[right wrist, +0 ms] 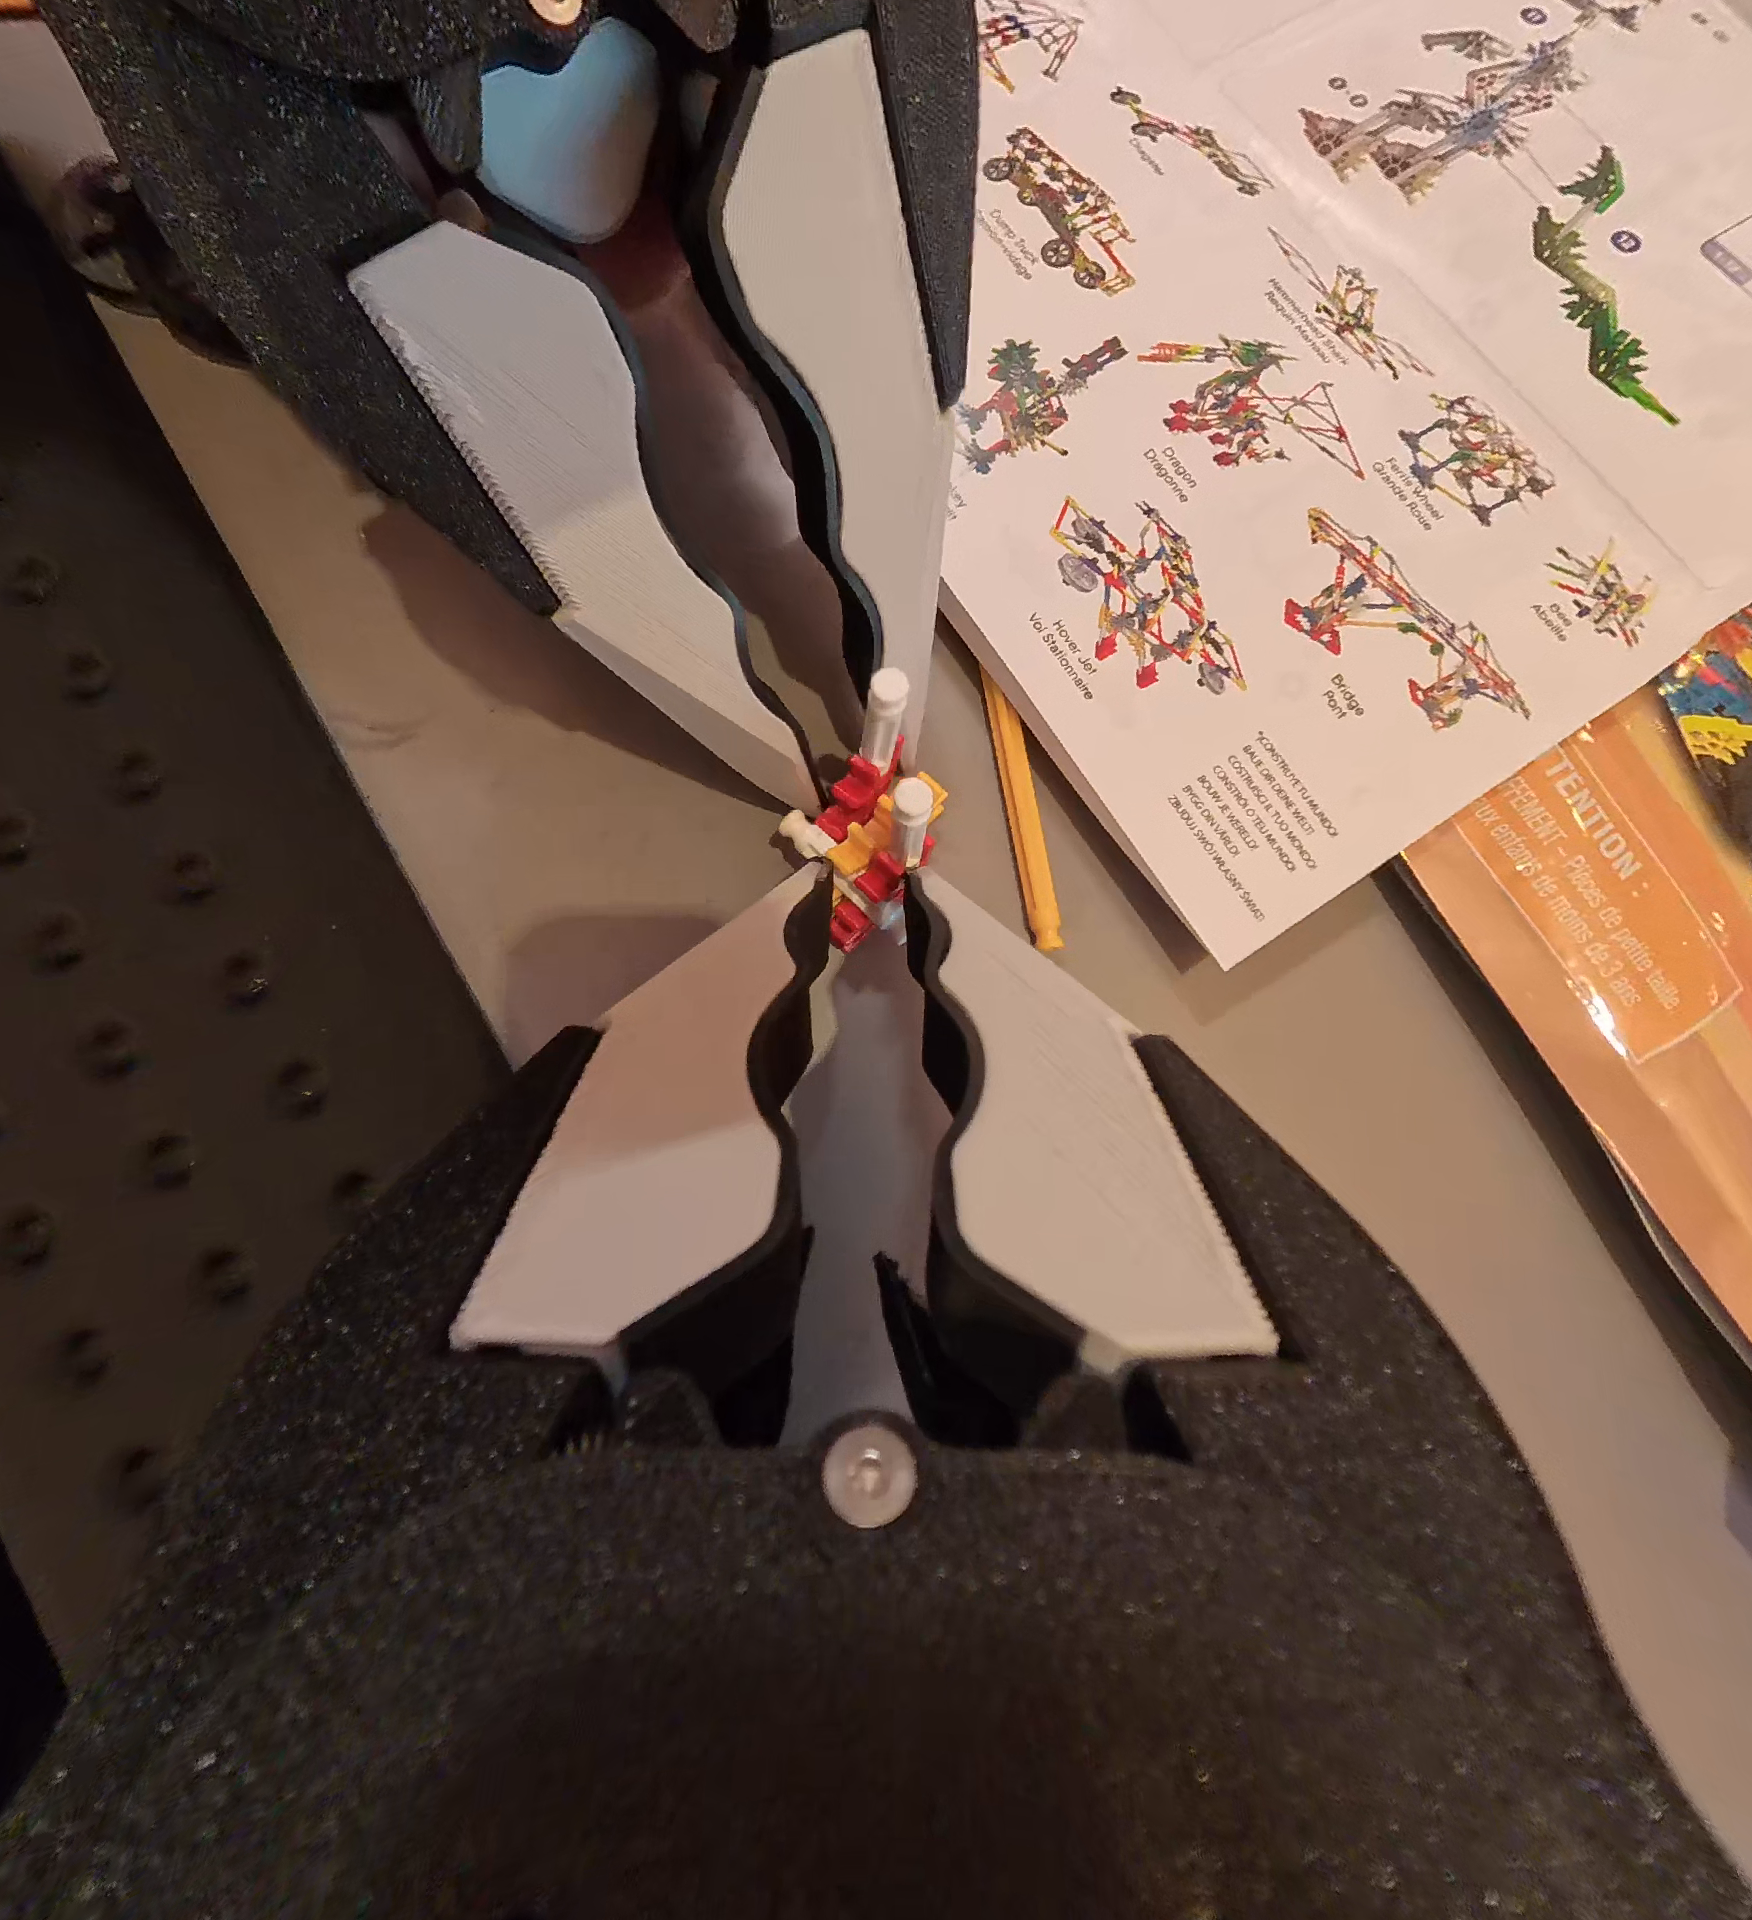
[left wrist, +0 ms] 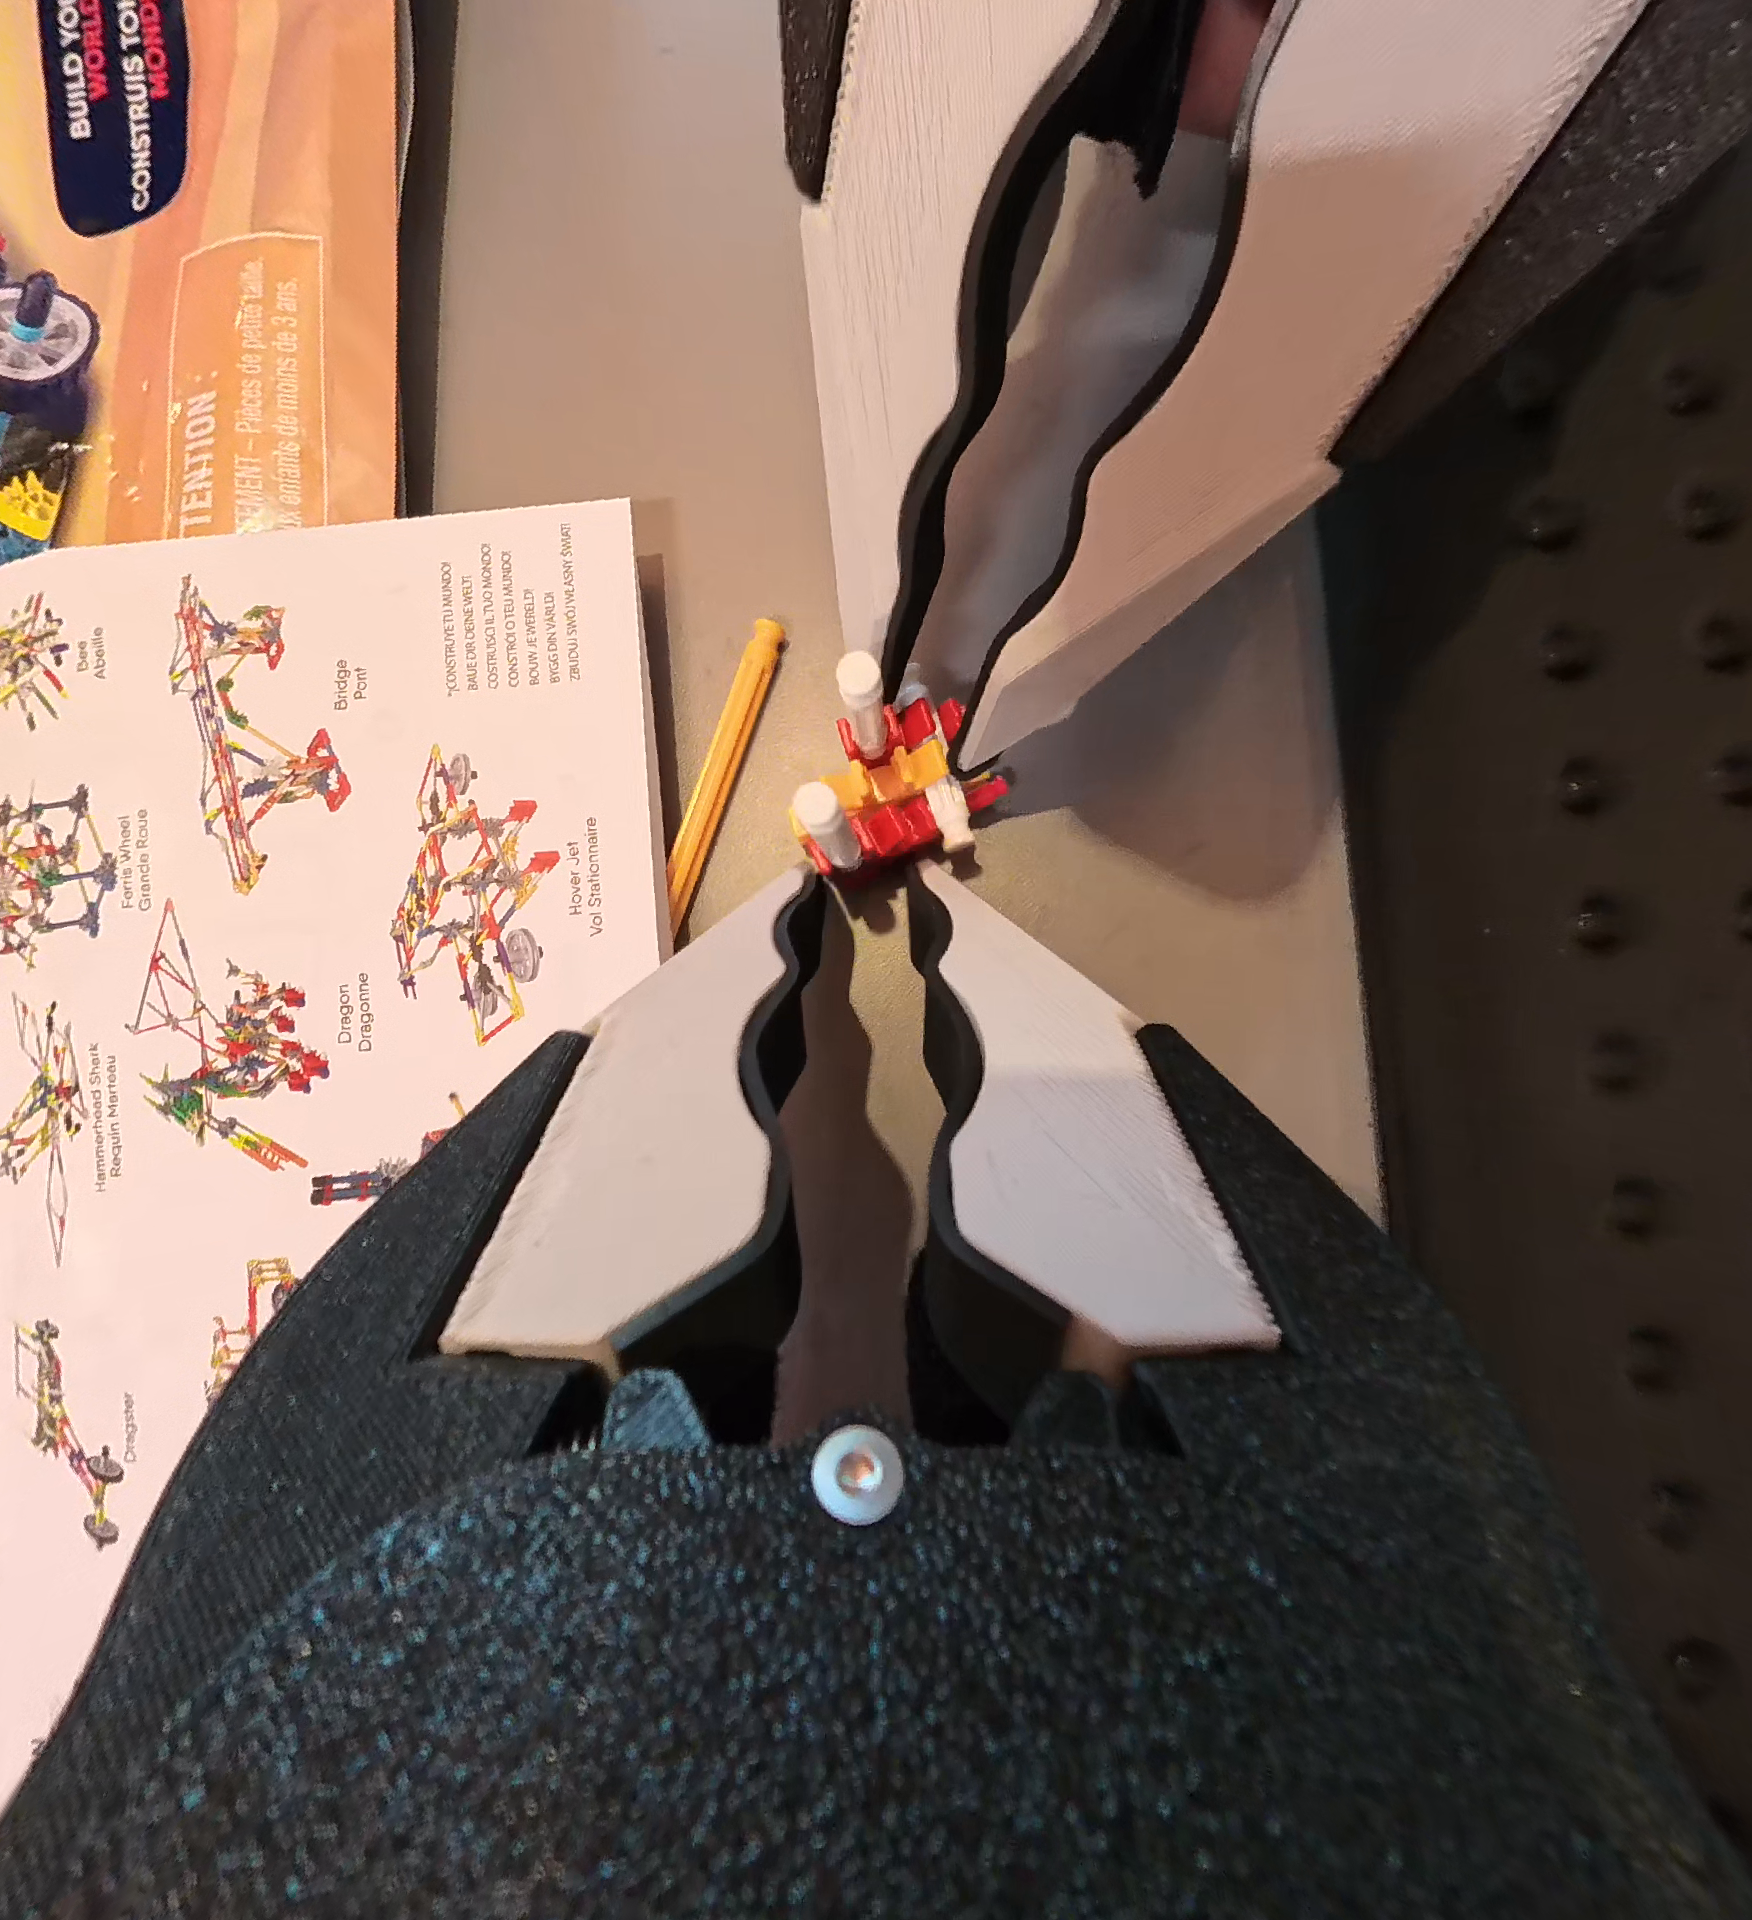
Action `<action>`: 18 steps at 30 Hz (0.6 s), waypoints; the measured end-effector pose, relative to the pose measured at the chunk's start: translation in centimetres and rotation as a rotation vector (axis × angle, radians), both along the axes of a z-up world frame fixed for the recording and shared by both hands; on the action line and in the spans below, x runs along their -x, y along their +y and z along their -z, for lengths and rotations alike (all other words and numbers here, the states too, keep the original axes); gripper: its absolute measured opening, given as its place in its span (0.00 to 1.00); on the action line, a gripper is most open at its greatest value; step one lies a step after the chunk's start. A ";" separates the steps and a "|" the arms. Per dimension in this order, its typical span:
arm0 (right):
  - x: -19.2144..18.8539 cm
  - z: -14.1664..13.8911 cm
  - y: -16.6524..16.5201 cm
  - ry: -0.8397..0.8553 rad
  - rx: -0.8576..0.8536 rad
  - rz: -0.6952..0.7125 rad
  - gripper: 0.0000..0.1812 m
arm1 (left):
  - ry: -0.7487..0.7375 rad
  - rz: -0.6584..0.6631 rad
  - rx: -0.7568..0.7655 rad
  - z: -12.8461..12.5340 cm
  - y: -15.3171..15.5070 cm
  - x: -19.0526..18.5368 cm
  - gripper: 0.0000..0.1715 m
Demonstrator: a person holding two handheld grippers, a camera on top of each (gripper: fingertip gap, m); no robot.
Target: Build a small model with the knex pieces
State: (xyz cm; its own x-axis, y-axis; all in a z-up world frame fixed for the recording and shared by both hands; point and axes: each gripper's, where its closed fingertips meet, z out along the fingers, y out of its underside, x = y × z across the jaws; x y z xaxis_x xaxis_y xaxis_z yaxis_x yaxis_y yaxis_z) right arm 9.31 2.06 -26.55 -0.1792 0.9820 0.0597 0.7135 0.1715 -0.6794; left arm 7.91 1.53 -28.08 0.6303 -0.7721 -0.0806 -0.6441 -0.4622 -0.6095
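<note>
Cluster: red-yellow connector cluster mid-frame, at my fingertips.
Left gripper: I pinch its near end.
Right gripper: clamps the opposite end, tip-to-tip.

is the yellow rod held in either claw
No, the yellow rod lies loose on the table beside the booklet, while both claws close on the red and yellow assembly.

I see warm, fairly dim indoor light in both wrist views. Soft shadows fall on the grey table under the fingers. The booklet is the brightest area, nearly washed out. The dark mat loses detail. Wide-angle distortion bends the edges. The near housings are slightly soft; the centre is sharp.
</note>
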 end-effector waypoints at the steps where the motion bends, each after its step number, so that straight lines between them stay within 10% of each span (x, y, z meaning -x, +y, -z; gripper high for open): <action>1: 0.0 0.0 0.0 0.004 0.005 0.002 0.07 | -0.002 -0.003 0.001 0.0 0.0 0.1 0.08; 18: 0.3 0.0 -0.2 0.010 0.017 -0.006 0.06 | 0.019 -0.020 0.000 0.0 -0.2 0.8 0.11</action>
State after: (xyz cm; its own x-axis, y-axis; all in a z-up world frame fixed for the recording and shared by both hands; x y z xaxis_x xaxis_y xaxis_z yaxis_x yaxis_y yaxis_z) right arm 9.02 1.90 -26.52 -0.1844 0.9818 0.0446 0.7057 0.1638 -0.6893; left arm 7.15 1.35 -28.04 0.6439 -0.7594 -0.0933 -0.6465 -0.4748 -0.5972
